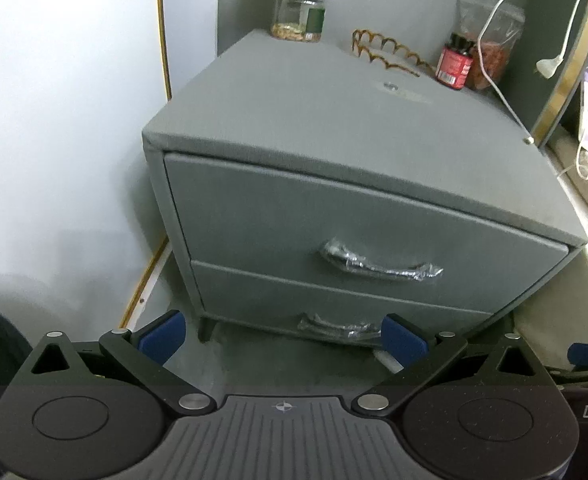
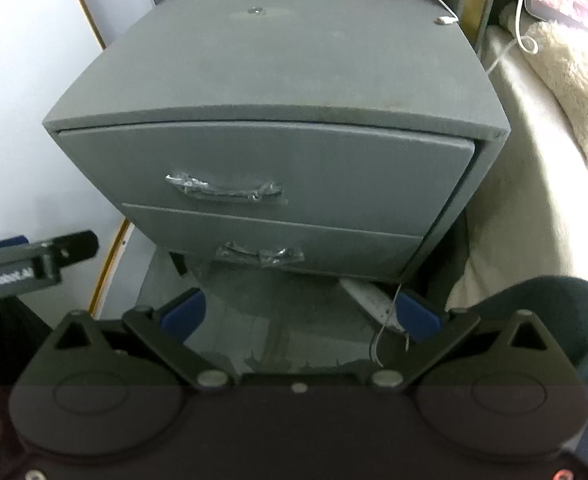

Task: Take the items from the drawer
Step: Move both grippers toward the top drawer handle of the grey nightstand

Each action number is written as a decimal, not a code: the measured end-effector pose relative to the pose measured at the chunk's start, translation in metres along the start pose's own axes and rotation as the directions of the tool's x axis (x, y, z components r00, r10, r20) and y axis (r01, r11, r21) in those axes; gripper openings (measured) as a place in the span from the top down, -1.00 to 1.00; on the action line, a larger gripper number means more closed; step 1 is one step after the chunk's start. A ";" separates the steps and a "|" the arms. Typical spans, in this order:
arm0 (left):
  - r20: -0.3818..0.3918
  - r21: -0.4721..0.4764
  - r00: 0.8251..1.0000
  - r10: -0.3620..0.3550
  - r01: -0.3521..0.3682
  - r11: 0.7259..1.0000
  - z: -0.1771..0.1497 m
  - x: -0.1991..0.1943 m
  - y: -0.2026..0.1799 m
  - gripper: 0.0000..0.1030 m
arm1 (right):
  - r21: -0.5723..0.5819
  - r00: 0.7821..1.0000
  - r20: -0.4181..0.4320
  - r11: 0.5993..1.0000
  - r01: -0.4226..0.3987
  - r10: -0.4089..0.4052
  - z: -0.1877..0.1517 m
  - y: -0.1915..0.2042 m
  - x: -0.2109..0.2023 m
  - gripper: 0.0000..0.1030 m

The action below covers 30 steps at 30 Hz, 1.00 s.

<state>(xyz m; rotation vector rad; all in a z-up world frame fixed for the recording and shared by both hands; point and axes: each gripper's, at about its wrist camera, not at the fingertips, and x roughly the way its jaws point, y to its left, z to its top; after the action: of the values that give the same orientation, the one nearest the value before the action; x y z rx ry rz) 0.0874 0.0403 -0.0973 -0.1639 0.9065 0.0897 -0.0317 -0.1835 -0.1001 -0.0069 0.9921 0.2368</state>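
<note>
Two grey fabric-covered drawers (image 2: 269, 164) sit shut; plastic-wrapped metal handles (image 2: 223, 190) look slippery, grab mid-bar. Left gripper (image 1: 283, 338) and right gripper (image 2: 302, 314) both gape wide, empty.

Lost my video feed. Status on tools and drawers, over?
Left tool open, empty. Right tool open, empty. Top drawer and bottom drawer shut, handles untouched. Nothing blocking the handles.

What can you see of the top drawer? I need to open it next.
The top drawer is shut, its grey, fabric-like front flush in the nightstand. A curved metal handle, still wrapped in crinkled clear plastic, sits low on the front. A second drawer lies below. Nothing touches it; both grippers are open and short of it.
</note>
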 end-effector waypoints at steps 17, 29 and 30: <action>0.057 -0.028 0.998 -0.001 0.003 1.000 0.010 -0.008 0.010 -1.00 | -0.004 0.999 -0.006 0.999 -0.035 0.035 0.012 -0.004 -0.002 -1.00; 0.188 0.138 0.982 -0.030 0.004 0.990 0.007 -0.017 -0.011 -1.00 | -0.109 0.988 0.102 0.988 -0.105 0.116 0.038 -0.045 -0.047 -1.00; 0.186 0.183 0.982 -0.025 -0.009 0.983 0.009 -0.017 -0.018 -1.00 | -0.119 0.987 0.097 0.986 -0.114 0.125 0.038 -0.049 -0.049 -1.00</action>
<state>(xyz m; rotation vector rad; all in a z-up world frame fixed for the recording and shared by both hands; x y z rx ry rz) 0.0868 0.0245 -0.0769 0.0129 0.7213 0.0131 -0.0158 -0.2364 -0.0434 -0.0382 0.8746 0.3999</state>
